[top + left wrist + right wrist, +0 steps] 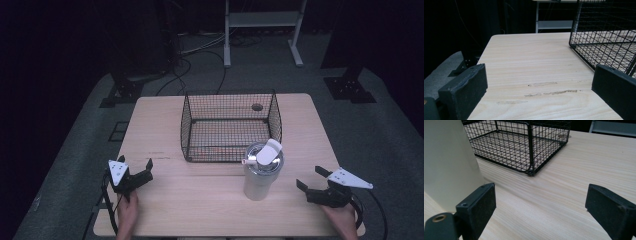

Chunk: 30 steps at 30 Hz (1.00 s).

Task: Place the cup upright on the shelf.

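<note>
Steel tumbler (262, 175) with a white flip lid stands upright near the table's (210, 210) front edge, just in front of the wire basket (231, 125); high view shows the left gripper (142, 170) and right gripper (309, 181) either side, both agape and empty. Left gripper view: jaws wide apart over bare wood, basket corner (604, 37) far right. Right gripper view: jaws spread, holding nothing, tumbler wall (449, 162) just beside the left jaw; judged rigid, smooth, likely slippery and top-heavy, best clamped mid-body.

A pale wooden table (165, 107) with rounded corners stands on grey carpeted floor (75, 145). The surroundings beyond it are very dark. Behind the table, a white metal frame stand (262, 22) rests on the floor, and black cables (192, 60) trail across the carpet. Black metal floor brackets (350, 87) sit at either side.
</note>
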Each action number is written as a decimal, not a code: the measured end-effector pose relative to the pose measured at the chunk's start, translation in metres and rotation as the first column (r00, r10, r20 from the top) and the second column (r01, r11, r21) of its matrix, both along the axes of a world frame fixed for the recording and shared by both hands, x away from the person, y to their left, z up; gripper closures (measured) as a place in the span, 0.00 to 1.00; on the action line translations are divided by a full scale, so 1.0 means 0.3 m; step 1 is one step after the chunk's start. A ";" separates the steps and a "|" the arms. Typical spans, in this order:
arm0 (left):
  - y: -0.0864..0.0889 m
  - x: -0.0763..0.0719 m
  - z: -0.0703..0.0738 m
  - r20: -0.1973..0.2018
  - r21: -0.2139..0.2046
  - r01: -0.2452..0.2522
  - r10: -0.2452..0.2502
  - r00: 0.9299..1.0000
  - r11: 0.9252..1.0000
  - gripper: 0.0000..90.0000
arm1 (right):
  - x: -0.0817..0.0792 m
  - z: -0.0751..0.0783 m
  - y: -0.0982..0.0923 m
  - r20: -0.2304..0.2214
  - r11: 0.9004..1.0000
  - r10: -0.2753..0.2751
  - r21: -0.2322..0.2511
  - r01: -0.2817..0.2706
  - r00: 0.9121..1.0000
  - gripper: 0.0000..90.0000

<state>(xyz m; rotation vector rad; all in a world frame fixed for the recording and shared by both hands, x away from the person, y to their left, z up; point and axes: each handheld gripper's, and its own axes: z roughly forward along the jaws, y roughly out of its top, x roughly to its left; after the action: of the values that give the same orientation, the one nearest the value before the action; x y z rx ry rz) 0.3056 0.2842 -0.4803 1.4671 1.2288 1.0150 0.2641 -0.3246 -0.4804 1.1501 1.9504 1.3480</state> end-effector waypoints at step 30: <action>-0.003 -0.006 0.000 0.004 -0.004 0.017 -0.017 1.000 1.000 0.00 | -0.063 0.092 0.094 0.077 0.989 0.149 -0.008 -0.149 0.986 0.08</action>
<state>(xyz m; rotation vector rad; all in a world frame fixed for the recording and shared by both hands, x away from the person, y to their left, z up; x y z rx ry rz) 0.3038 0.2834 -0.4803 1.4695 1.2134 1.0035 0.2454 -0.2965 -0.4527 0.9512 2.0148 1.4436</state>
